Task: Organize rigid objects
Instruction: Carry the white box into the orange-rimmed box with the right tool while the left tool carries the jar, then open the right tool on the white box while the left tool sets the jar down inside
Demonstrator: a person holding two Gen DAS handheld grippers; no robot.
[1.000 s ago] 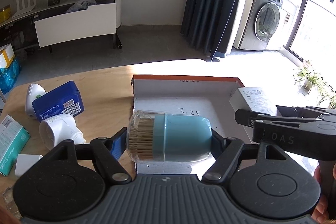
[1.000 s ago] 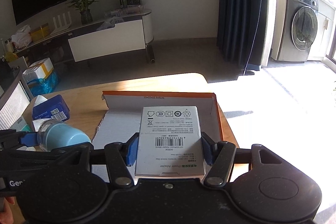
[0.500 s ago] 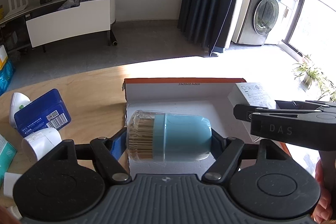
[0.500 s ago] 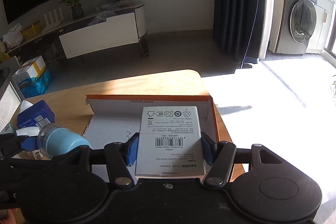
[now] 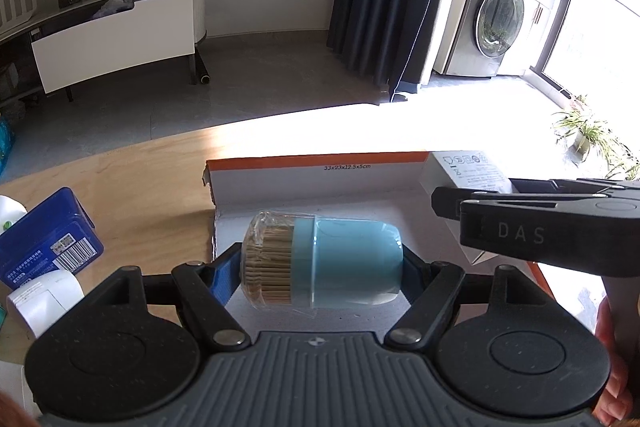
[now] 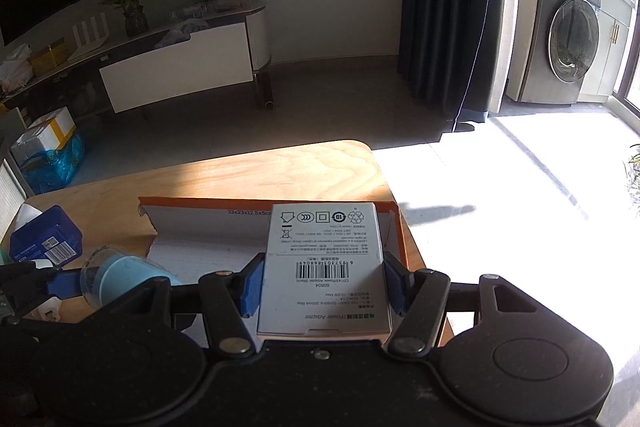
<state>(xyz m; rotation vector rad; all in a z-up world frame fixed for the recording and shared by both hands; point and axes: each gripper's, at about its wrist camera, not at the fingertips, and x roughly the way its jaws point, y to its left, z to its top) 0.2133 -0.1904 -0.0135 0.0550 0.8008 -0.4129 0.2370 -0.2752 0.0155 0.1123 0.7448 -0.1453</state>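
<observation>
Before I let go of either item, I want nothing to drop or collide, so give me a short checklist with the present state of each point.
1. Left tongs shut on the toothpick jar, held sideways end to end: ok.
2. Right tongs shut on the white adapter box: ok.
3. Jar over the open cardboard box, not the table: ok.
4. Adapter box over the cardboard box's right end: ok.
5. Box floor under the jar bare: ok.
6. Height of either item above the floor: cannot tell.
7. Side gap between the two tongs: apart, ok.
</observation>
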